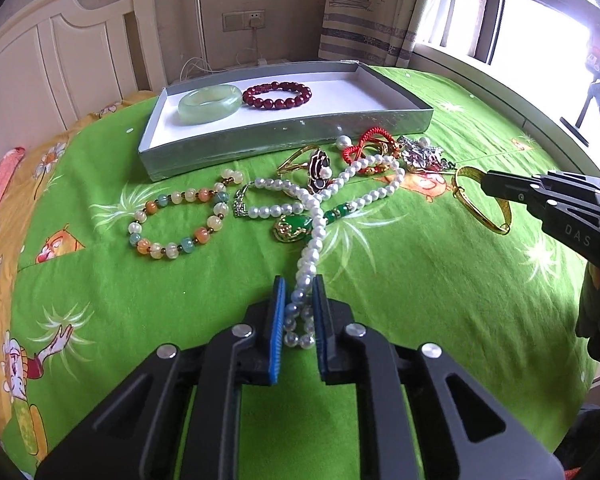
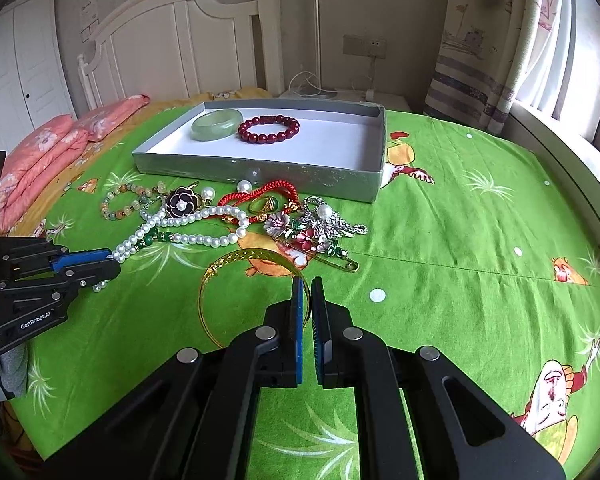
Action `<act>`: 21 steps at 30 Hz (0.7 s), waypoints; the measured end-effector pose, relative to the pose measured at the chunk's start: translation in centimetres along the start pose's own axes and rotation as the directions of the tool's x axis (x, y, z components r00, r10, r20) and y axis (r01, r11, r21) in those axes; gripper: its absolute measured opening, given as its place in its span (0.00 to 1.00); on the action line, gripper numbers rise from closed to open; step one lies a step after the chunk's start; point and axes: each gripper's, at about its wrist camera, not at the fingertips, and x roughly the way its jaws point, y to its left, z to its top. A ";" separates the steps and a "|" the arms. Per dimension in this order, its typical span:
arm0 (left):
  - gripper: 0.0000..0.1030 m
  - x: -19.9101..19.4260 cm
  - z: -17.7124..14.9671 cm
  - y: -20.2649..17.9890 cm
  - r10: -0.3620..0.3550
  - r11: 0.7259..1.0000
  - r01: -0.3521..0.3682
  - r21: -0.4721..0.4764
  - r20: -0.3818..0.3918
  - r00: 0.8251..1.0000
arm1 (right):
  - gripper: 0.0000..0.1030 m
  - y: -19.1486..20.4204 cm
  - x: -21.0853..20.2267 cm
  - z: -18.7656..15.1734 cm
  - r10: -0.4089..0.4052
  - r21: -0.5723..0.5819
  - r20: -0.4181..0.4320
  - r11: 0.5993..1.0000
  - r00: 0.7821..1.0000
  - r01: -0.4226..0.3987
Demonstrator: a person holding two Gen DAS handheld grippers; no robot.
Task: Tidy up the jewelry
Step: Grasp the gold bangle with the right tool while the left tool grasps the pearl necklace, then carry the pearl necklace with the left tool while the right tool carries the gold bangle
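Note:
My left gripper [image 1: 299, 280] is shut on the near end of a white pearl necklace [image 1: 374, 196], whose strand runs away across the green bedspread past a green pendant [image 1: 294, 226]. In the right wrist view that gripper [image 2: 108, 262] holds the pearl necklace [image 2: 196, 239] at the left. My right gripper [image 2: 308, 282] is shut on the rim of a gold bangle [image 2: 256, 256], and in the left wrist view this gripper [image 1: 486, 186] pinches the bangle [image 1: 505, 216] at the right. Behind lies a grey tray [image 1: 284, 140] holding a jade bangle [image 1: 210, 102] and a dark red bead bracelet [image 1: 278, 96].
Between tray and grippers lie a multicoloured bead bracelet [image 1: 190, 194], a black flower brooch [image 2: 182, 200], a red cord [image 2: 268, 192], a gold ring [image 2: 266, 204] and silver flower brooches [image 2: 316, 224]. Pink pillows [image 2: 40, 152] sit left; a window ledge borders the bed at right.

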 end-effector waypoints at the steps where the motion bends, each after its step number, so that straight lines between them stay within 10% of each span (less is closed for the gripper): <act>1: 0.06 -0.3 0.0 0.1 0.000 1.000 0.000 -0.006 0.012 1.000 | 0.08 0.1 -0.2 0.0 -0.002 -0.001 0.008 1.000 1.000 0.002; 21: 0.07 -10.3 8.6 -0.9 0.029 0.991 -0.061 0.118 0.254 0.967 | 0.08 -0.6 -5.2 3.2 -0.021 -0.006 0.154 1.000 0.988 0.023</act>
